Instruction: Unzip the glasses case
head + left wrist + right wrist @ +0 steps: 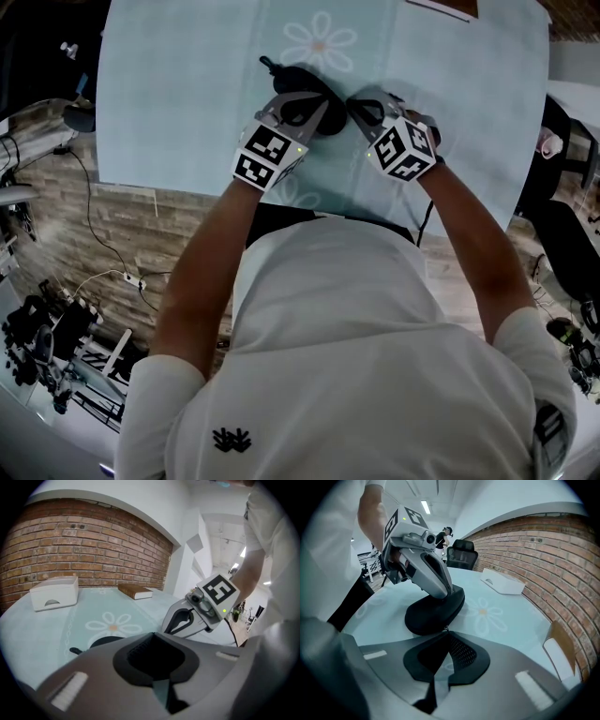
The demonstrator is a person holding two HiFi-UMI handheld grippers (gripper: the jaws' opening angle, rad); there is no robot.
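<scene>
White shirt [375,356] nearest. Beyond it the glasses case [431,613] lies on the desk [169,103] and looks zipped. Left tongs [307,105] are together, pressing on its top. Right tongs [446,634] are pinched at its right end, seemingly on the zip pull [445,629]. Risks: the thin grip slips off the pull, or the case skids if the left eases up.

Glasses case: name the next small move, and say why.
Probably draw the right gripper along the seam of the glasses case: it looks shut on the zipper pull, while the shut left gripper presses down on the case top.
</scene>
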